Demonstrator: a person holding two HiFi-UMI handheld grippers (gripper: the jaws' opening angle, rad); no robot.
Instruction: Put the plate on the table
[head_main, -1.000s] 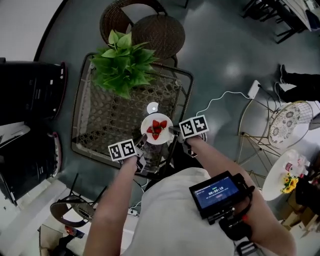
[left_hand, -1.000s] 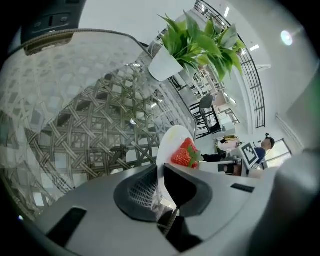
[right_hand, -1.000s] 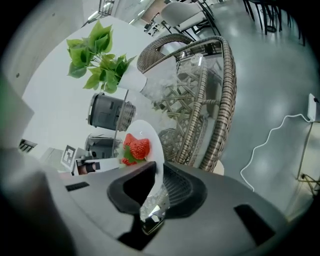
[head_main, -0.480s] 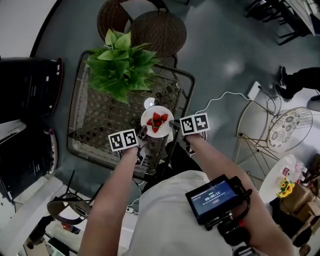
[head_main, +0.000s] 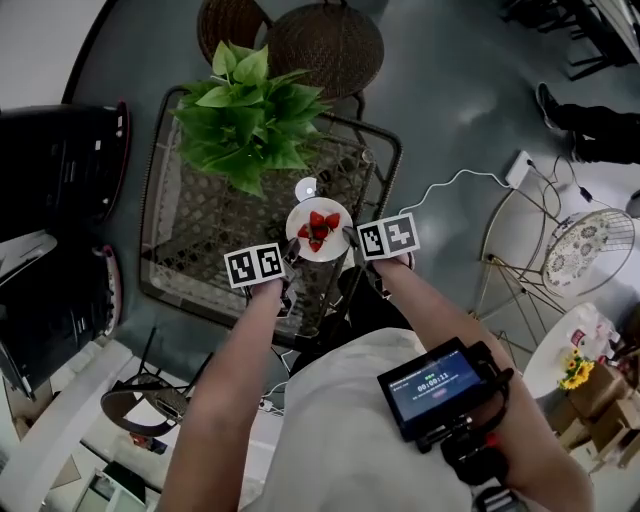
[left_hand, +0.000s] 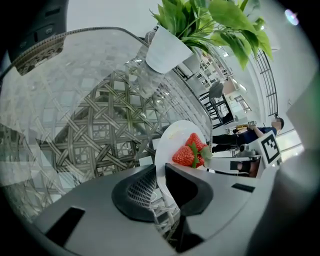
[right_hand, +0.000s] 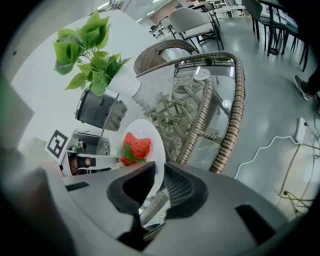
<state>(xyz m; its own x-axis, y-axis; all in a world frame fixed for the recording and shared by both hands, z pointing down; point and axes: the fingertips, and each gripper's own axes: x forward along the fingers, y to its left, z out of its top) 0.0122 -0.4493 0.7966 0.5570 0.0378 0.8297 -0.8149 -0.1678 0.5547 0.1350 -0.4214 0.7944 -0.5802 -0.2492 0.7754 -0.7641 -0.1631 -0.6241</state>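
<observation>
A white plate (head_main: 318, 232) with red strawberries (head_main: 319, 226) hangs above the near right part of the glass-topped wicker table (head_main: 210, 230). My left gripper (head_main: 292, 253) is shut on its left rim and my right gripper (head_main: 347, 238) is shut on its right rim. In the left gripper view the plate (left_hand: 170, 142) runs edge-on between the jaws (left_hand: 161, 182), with the strawberries (left_hand: 190, 152) just beyond. The right gripper view has the plate (right_hand: 152, 142) pinched the same way in its gripper (right_hand: 159, 182), berries (right_hand: 135, 146) to the left.
A leafy potted plant (head_main: 250, 120) stands on the table's far half, and a small white round object (head_main: 306, 188) lies just beyond the plate. Wicker chairs (head_main: 325, 40) sit behind the table. A white cable (head_main: 450, 190) runs across the floor at right.
Both grippers keep their hold on the plate. The plate has edged slightly forward over the table's near side, and the head view has shifted a little.
</observation>
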